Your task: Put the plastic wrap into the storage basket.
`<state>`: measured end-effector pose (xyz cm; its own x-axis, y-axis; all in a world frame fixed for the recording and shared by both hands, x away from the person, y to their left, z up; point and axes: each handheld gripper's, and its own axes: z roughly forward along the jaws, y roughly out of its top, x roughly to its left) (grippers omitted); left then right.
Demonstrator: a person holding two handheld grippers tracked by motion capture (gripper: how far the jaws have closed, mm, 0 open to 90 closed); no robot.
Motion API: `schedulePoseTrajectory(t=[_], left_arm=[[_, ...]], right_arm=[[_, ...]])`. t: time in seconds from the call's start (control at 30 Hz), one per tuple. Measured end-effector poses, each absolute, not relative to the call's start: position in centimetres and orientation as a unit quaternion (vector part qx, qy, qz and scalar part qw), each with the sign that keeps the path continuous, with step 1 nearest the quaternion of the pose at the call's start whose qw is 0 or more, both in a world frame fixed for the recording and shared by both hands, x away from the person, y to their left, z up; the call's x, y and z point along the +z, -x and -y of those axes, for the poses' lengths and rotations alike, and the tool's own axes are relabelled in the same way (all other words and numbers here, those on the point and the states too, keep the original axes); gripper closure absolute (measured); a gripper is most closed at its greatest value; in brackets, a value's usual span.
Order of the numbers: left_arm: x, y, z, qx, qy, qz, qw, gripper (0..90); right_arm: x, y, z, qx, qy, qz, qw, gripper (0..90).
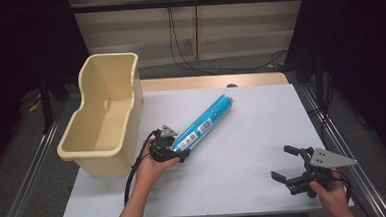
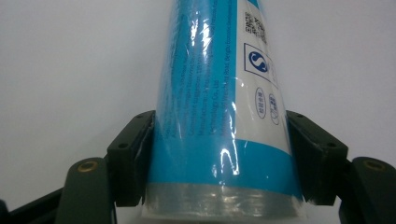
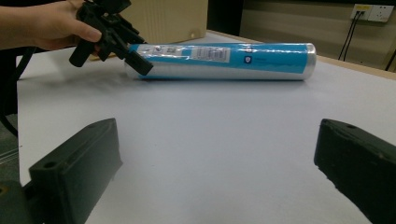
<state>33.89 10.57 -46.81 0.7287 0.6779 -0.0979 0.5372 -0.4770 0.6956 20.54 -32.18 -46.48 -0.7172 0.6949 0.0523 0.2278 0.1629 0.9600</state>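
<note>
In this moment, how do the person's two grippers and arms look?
Both the left gripper and the right gripper are black, each with two blocky jaws. Each carries a grey three-cornered plate on top; a black cable trails from the left one. Brass-coloured screws show near the jaws. Both forearms are bare; no sleeves show.

Left gripper: black, two blocky jaws, brass-coloured screw heads at the jaw pivots, small grey three-cornered plate on top, black cable trailing back along the forearm. Right gripper: black, same build, larger grey plate with small holes. Forearms bare, no sleeves in frame.
</note>
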Motion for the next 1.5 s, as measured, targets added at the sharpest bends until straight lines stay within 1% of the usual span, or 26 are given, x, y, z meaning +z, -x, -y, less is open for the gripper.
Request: schedulePoseTrajectory(t=[0.27,0.33,0.47,0.53,0.63,0.73,0.9,1.07,1.2,1.33,1.5], left_arm=[[-46.6,-29.4,-14.0,0.077,-0.844,-0.379,0.372,31.5],[-46.5,-28.5,-14.4,0.081,-0.845,-0.378,0.370,31.5],[-46.3,-28.0,-14.7,0.083,-0.850,-0.375,0.360,31.3],[-46.1,-28.3,-14.5,0.076,-0.855,-0.375,0.350,31.1],[-45.7,-28.6,-14.2,0.080,-0.860,-0.373,0.339,30.1],[-44.9,-29.1,-14.3,0.072,-0.850,-0.378,0.359,27.1],[-43.3,-30.3,-13.6,0.076,-0.847,-0.377,0.368,26.2],[-42.2,-31.5,-12.4,0.074,-0.847,-0.374,0.371,26.0],[-41.1,-33.3,-10.7,0.080,-0.850,-0.368,0.368,25.1],[-40.6,-34.6,-9.5,0.076,-0.856,-0.369,0.354,23.5],[-40.4,-35.8,-8.2,0.077,-0.853,-0.374,0.356,14.3]], right_arm=[[-46.4,-20.4,32.1,0.566,-0.316,-0.733,0.206,0.0],[-46.4,-20.4,32.1,0.566,-0.316,-0.733,0.205,0.0],[-46.5,-20.5,32.1,0.565,-0.316,-0.734,0.204,0.0],[-46.5,-20.5,32.1,0.563,-0.316,-0.735,0.206,0.0],[-46.5,-20.5,32.0,0.565,-0.315,-0.735,0.205,0.0],[-46.4,-20.4,32.0,0.568,-0.313,-0.733,0.204,0.0],[-46.4,-20.5,32.1,0.567,-0.314,-0.733,0.205,0.0],[-46.3,-20.4,32.1,0.567,-0.314,-0.733,0.206,0.0],[-46.3,-20.4,32.1,0.565,-0.311,-0.735,0.209,0.0],[-46.3,-20.4,32.1,0.565,-0.310,-0.735,0.209,0.0],[-46.3,-20.3,32.1,0.568,-0.309,-0.733,0.209,0.0]])
